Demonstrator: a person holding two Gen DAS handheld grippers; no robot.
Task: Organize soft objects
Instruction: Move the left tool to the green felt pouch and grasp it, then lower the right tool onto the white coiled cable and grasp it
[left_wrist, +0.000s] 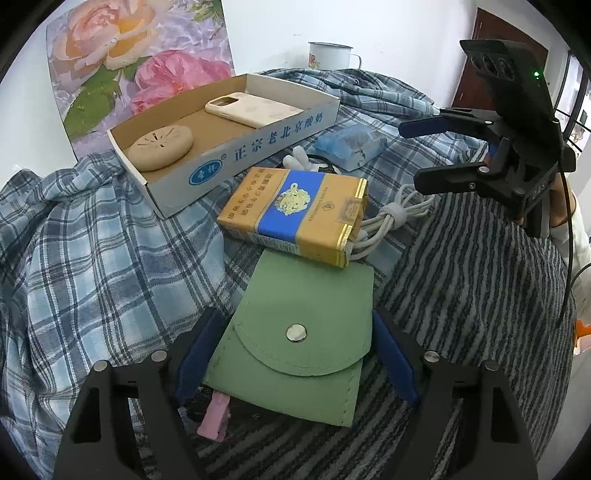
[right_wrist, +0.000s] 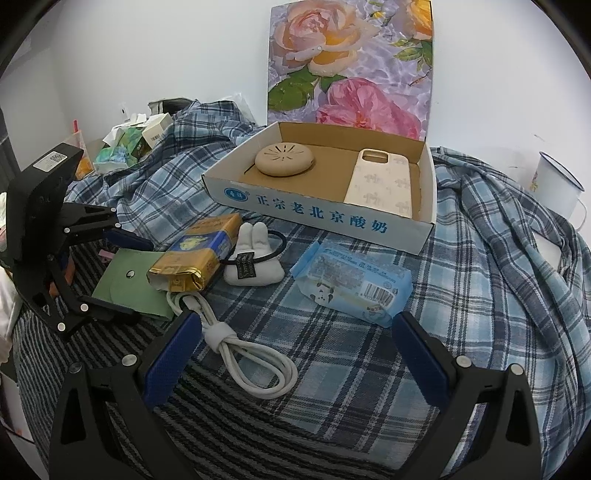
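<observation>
A green snap pouch (left_wrist: 299, 343) lies on the striped cloth between the open fingers of my left gripper (left_wrist: 291, 354); the fingers sit on either side of it, not closed. It also shows in the right wrist view (right_wrist: 125, 284). A yellow and blue cigarette pack (left_wrist: 295, 214) rests on its far end. My right gripper (right_wrist: 295, 354) is open and empty above a coiled white cable (right_wrist: 251, 362), with a blue tissue pack (right_wrist: 354, 284) ahead. A cardboard box (right_wrist: 325, 218) holds a round beige pad (right_wrist: 284, 158) and a cream phone case (right_wrist: 380, 181).
A white bunny hair tie (right_wrist: 251, 258) lies by the cigarette pack. A pink item (left_wrist: 216, 417) pokes out under the pouch. A white enamel mug (right_wrist: 554, 184) stands at the right. A floral board (right_wrist: 351, 62) leans on the wall. Clutter (right_wrist: 129, 140) sits at the back left.
</observation>
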